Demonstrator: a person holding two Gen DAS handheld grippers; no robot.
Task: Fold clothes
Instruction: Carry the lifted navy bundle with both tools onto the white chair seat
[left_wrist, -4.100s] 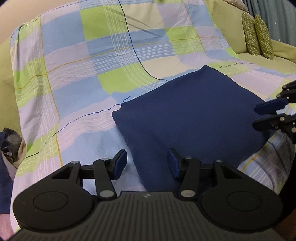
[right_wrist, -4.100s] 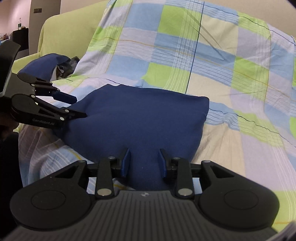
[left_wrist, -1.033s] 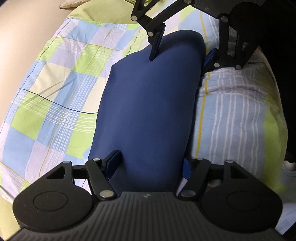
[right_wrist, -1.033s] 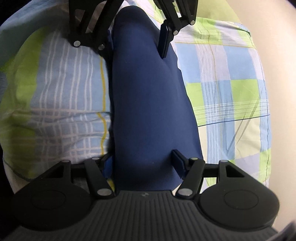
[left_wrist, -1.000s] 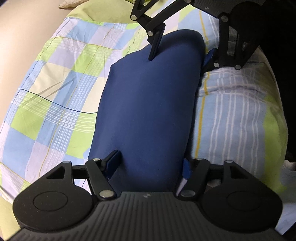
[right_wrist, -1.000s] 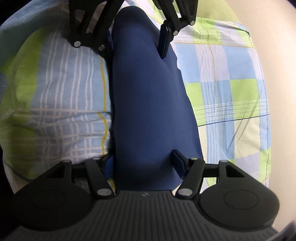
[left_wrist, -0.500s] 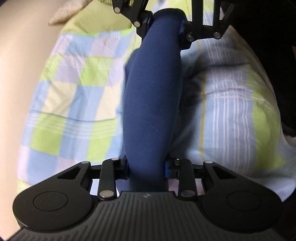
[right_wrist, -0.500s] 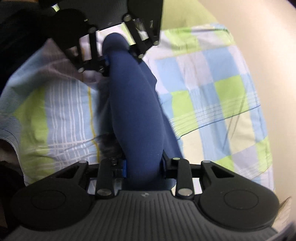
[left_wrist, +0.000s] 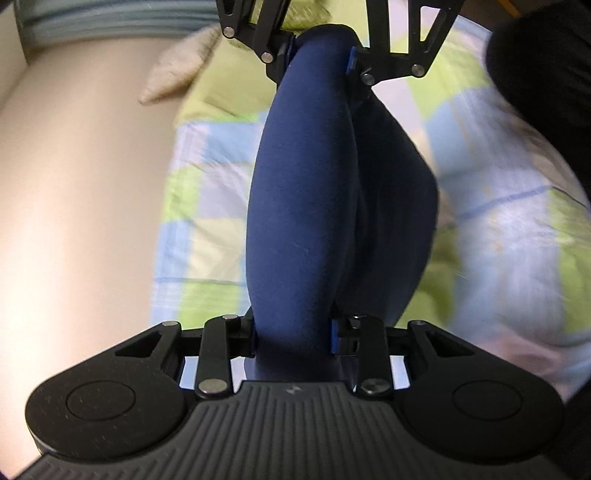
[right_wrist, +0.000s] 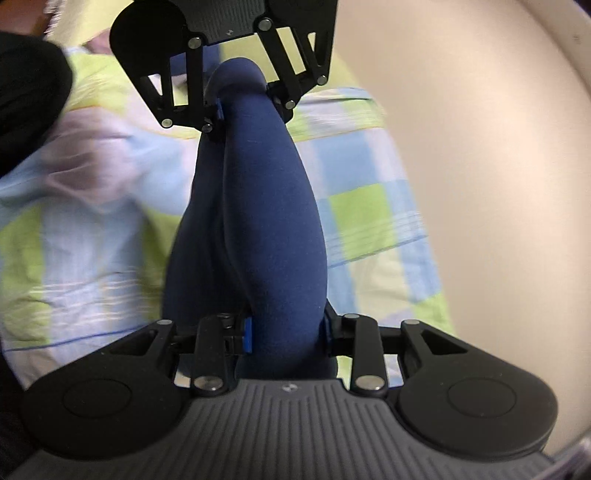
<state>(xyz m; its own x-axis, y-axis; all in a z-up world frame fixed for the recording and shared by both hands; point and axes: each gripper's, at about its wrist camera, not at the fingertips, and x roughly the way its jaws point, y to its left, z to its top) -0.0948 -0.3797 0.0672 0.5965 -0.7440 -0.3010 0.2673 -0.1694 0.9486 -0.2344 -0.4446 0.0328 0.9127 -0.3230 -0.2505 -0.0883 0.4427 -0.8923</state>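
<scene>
- The folded navy blue cloth garment (left_wrist: 303, 206) runs as a thick, rounded bundle up the middle of both wrist views, from the bottom centre to the top centre of each frame; a lengthwise crease splits it into two bulging folds.
- It hangs raised above the bed, stretched between the two tools, one end in each.
- The left hand-held gripper (left_wrist: 293, 332), at the bottom centre of the left wrist view, is closed on the near end of the garment, its blue pads pressing the cloth from both sides at a narrow gap.
- The right hand-held gripper (right_wrist: 286, 334) clamps the other end in the same way at the bottom centre of its own view, and shows again at the top centre of the left view, pinching the far end.
- Beneath the garment lies a checked bedsheet of pale blue, lime green and lilac squares (left_wrist: 207, 236), blurred in both views.
- A plain beige wall (right_wrist: 480, 184) fills the right side of the right view.
- A dark sleeve (left_wrist: 543, 70) shows in the upper right of the left view.
</scene>
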